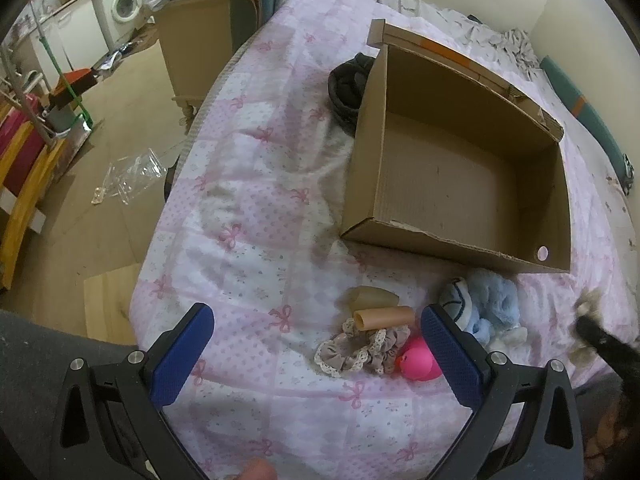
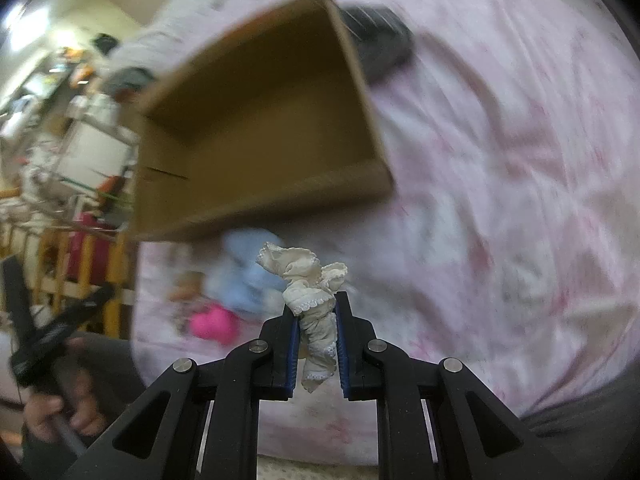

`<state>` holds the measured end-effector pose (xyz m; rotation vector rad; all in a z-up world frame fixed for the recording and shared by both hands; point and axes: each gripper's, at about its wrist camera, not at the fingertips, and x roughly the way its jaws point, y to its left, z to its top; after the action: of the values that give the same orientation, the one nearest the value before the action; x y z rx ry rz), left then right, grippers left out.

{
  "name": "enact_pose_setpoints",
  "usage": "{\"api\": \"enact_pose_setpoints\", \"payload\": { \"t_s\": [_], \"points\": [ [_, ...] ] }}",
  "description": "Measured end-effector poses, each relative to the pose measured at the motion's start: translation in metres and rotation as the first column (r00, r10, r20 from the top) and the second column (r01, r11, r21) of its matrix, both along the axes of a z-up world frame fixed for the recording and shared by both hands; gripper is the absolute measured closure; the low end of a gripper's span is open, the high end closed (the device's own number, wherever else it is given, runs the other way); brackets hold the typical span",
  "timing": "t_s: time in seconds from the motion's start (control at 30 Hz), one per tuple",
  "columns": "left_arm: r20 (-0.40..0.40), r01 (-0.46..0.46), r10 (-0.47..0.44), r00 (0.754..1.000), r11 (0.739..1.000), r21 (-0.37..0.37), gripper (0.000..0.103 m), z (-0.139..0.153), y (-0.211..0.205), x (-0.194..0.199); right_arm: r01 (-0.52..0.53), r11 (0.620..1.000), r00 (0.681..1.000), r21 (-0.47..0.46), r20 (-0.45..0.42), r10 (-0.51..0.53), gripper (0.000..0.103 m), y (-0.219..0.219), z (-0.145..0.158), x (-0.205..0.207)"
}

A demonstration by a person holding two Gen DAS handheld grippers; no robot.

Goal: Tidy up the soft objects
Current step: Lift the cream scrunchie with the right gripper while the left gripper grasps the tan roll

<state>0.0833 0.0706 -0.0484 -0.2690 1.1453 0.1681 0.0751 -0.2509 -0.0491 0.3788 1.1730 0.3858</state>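
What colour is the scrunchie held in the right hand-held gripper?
Cream white with lace trim; the scrunchie shows best in the right wrist view.

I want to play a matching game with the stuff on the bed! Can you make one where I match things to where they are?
Things:
1. cream scrunchie
2. pink duck
3. cardboard box
4. blue plush toy

Places or states:
A. empty inside
B. pinched in the right gripper
C. beside the left gripper's right finger
D. just in front of the box

Pairs: 1-B, 2-C, 3-A, 4-D
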Motion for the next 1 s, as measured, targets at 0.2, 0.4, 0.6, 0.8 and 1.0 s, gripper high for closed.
{"api": "enact_pose_setpoints", "payload": {
  "t_s": [0.2, 0.4, 0.6, 0.8, 1.0],
  "points": [
    [-0.012, 0.000, 0.000, 1.000, 1.000, 0.014, 0.000, -0.004, 0.000, 0.002, -0.084, 0.982, 0.991, 0.170, 0.121, 0.064, 0.086, 0.017, 0.020, -0.005],
    [-0.035, -0.032, 0.032, 0.999, 0.999, -0.008, 0.002, -0.012, 0.007, 0.005, -0.094, 0.977, 0.992, 0.193, 0.104, 0.075, 0.086, 0.022, 0.015, 0.003],
    [-0.106, 0.022, -0.035, 0.994, 0.993, -0.115, 0.038, -0.029, -0.002, 0.021, -0.087, 0.985, 0.993, 0.152, 0.090, 0.074, 0.086, 0.020, 0.003, -0.006],
    [-0.208, 0.061, -0.099, 0.973, 0.981, -0.183, 0.049, -0.061, -0.024, 0.042, -0.079, 0.987, 0.995, 0.139, 0.074, 0.069, 0.086, 0.023, -0.002, -0.003],
    [-0.246, 0.050, -0.116, 0.962, 0.964, -0.260, 0.075, -0.081, -0.030, 0.052, -0.083, 0.989, 0.995, 0.122, 0.073, 0.074, 0.086, 0.026, -0.002, -0.003]
  ]
}}
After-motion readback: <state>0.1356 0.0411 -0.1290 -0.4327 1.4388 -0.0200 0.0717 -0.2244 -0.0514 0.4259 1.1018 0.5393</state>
